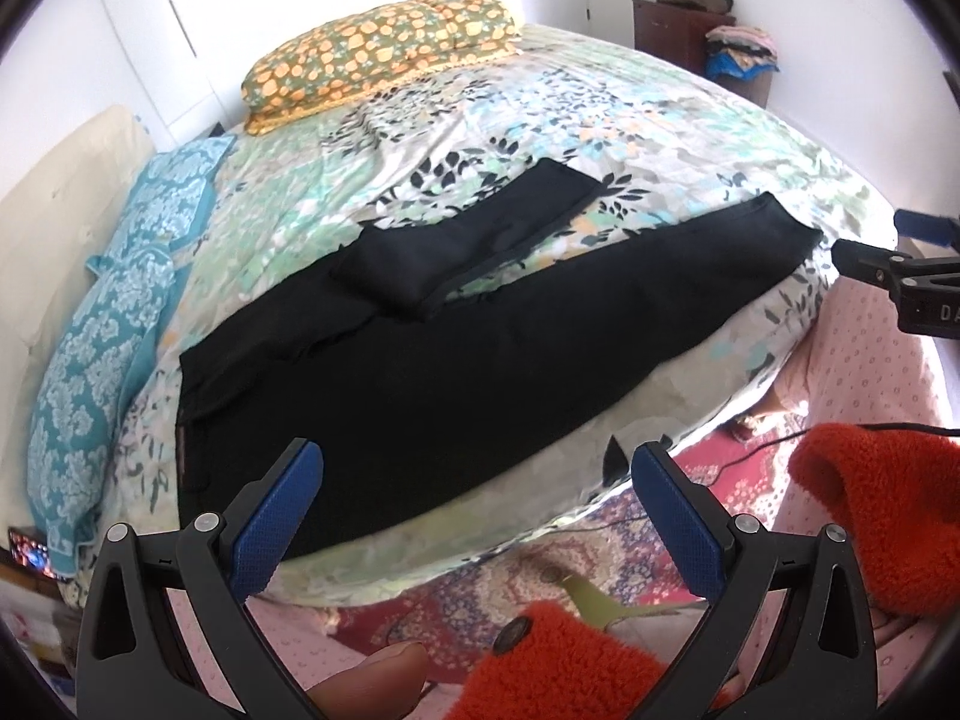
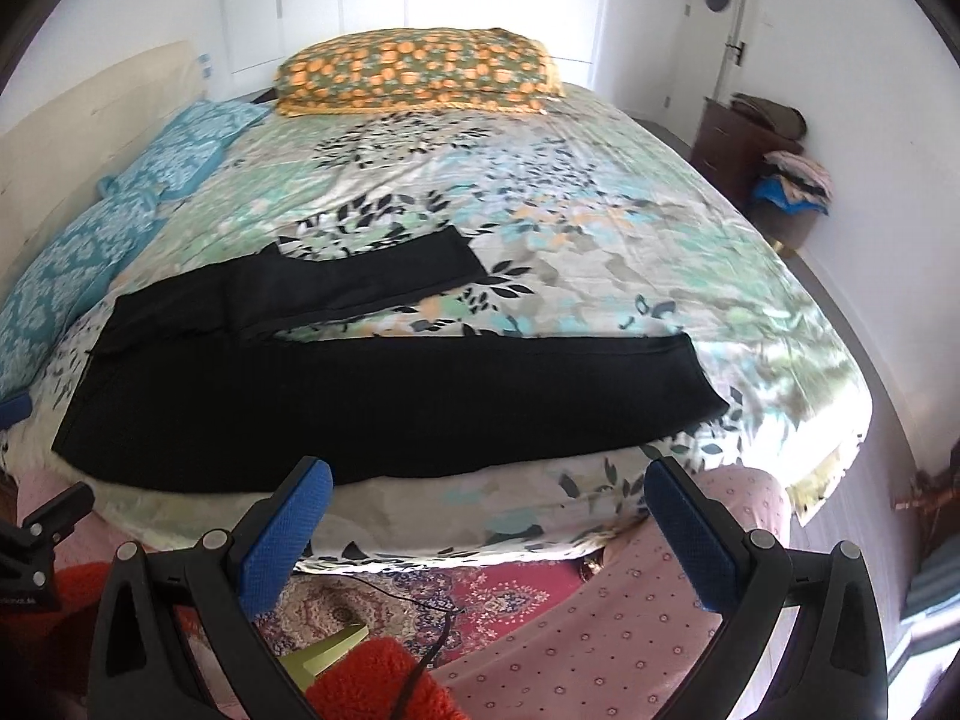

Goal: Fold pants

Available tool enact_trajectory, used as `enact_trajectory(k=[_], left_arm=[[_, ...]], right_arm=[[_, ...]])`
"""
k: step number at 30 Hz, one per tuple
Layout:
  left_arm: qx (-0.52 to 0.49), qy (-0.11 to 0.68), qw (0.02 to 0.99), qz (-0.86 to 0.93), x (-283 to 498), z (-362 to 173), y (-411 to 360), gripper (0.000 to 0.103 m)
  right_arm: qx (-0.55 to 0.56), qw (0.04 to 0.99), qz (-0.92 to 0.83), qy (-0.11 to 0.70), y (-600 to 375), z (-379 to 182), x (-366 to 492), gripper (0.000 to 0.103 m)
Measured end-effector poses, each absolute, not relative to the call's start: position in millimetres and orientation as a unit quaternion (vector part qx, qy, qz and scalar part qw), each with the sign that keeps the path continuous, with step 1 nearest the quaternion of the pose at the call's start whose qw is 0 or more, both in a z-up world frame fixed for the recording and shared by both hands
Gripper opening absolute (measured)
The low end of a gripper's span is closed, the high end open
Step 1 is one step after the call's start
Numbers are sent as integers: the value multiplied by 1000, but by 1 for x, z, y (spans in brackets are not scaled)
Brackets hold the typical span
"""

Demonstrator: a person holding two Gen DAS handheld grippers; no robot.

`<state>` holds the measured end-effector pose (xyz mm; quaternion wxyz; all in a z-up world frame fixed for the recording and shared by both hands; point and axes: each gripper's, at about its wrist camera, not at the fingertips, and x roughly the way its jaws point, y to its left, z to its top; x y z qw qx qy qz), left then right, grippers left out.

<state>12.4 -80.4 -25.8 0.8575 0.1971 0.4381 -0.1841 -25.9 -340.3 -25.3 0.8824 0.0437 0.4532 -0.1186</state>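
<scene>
Black pants [image 1: 420, 348] lie spread on the bed near its front edge, waistband at the left. The near leg lies straight out to the right. The far leg [image 1: 480, 240] is folded back on itself, angled away. The pants also show in the right wrist view [image 2: 372, 402], with the folded far leg [image 2: 354, 282] behind. My left gripper [image 1: 474, 480] is open and empty, held off the bed's front edge near the waist end. My right gripper [image 2: 489, 501] is open and empty, in front of the near leg. It also shows at the right edge of the left wrist view [image 1: 900, 276].
The bed has a floral sheet [image 2: 570, 228]. An orange-patterned pillow [image 2: 414, 72] lies at the far end, and blue pillows [image 2: 90, 240] along the left by a cream headboard. A patterned rug [image 2: 480, 594] covers the floor below. A dark cabinet with stacked clothes [image 2: 774, 162] stands at the right.
</scene>
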Motion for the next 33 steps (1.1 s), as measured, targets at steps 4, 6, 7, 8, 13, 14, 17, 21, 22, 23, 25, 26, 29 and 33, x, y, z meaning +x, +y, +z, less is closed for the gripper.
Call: enact_trajectory(k=[4,6,7,8,13,14,17,21,22,23,25,26,29,33], left_arm=[[192,438,858,-185,10,-28,-79,103],[188,440,859,-183,10,-29,-77,103],[185,441,859,-181,10,-29,-75,103],[182,442,860,-179,10,-29,-73,103],[162,440,868,-161,11,-29,-60,103],[155,440,870,-157,12,-28,-56,103],[144,442,873,-148,13,-28,-48,103],[137,442,874,-146,12,-28,-44,103],[137,441,875,-147,11,-28,-44,103],[138,441,875,-147,12,-28,-44,103],[138,439,876,-147,12,-28,-44,103],[139,438,876,-147,11,-28,-45,103],[139,438,876,-147,12,-27,-46,103],[137,438,877,-144,11,-27,-45,103]], right_arm=[[25,885,-104,452,-329,-23,-22,103],[11,886,-90,455,-318,-26,-19,103],[6,886,-85,456,-313,-27,-19,103],[0,886,-78,458,-308,-29,-17,103],[-31,886,-46,460,-282,-31,-10,103],[-37,887,-41,458,-277,-30,-10,103],[-51,890,-31,452,-267,-28,-9,103],[-57,894,-23,445,-259,-24,-11,103],[-58,895,-21,443,-258,-23,-11,103],[-59,896,-18,440,-257,-22,-12,103],[-60,898,-13,436,-256,-21,-13,103],[-60,899,-8,434,-254,-20,-14,103],[-64,901,2,430,-251,-18,-14,103],[-64,903,14,424,-248,-16,-15,103]])
